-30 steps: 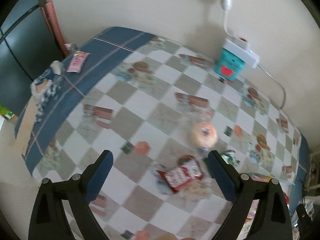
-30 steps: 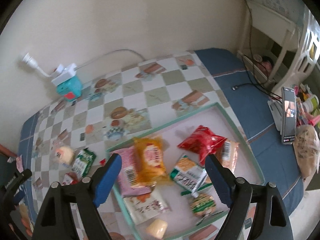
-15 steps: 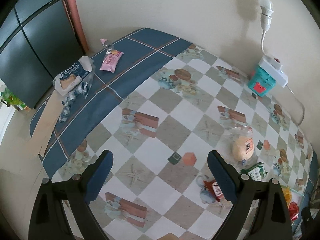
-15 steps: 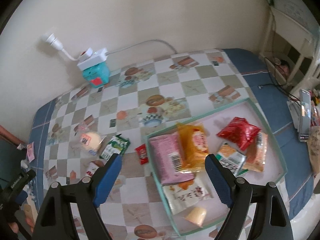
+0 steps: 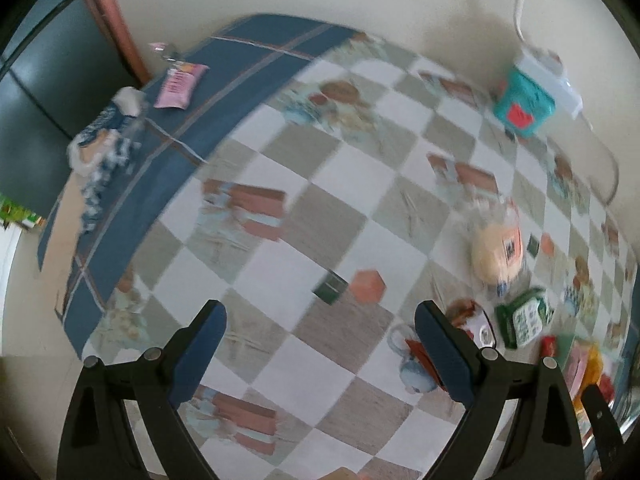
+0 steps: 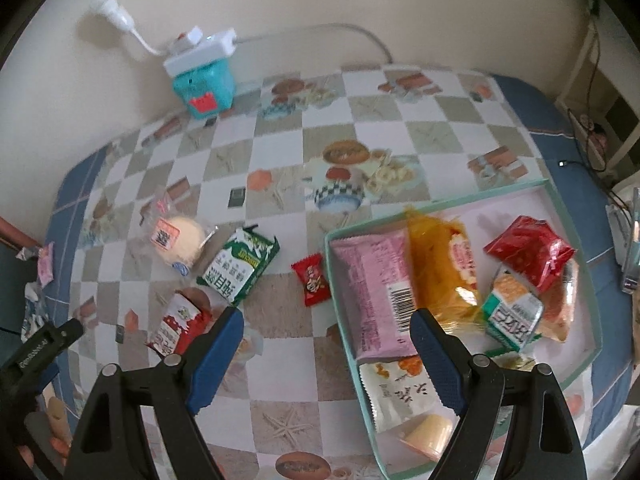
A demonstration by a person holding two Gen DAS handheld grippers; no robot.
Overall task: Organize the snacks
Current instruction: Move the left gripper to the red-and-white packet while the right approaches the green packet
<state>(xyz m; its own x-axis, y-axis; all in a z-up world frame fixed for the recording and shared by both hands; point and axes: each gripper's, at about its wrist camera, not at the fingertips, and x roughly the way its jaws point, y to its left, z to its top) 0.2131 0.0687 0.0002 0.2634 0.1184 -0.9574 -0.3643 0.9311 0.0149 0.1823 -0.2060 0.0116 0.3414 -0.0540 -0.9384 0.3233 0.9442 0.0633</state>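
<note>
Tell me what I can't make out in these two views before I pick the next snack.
- Left wrist view: motion blur; print on the round pale bun packet is unreadable.
- Red-and-white snack packet: partly behind the left hand-held gripper finger.
- Right wrist view: white printed packet in the shallow mint-rimmed tray is partly covered by the right hand-held gripper.

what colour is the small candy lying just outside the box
Red, with a little printed picture; clearest in the right wrist view.

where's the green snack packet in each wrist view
Left wrist: the green snack packet lies at the right edge, just right of the left tongs, below the round bun.
Right wrist: green snack packet left of centre, between the bun and the tray.
Shared landmark: the teal box by the wall.
</note>
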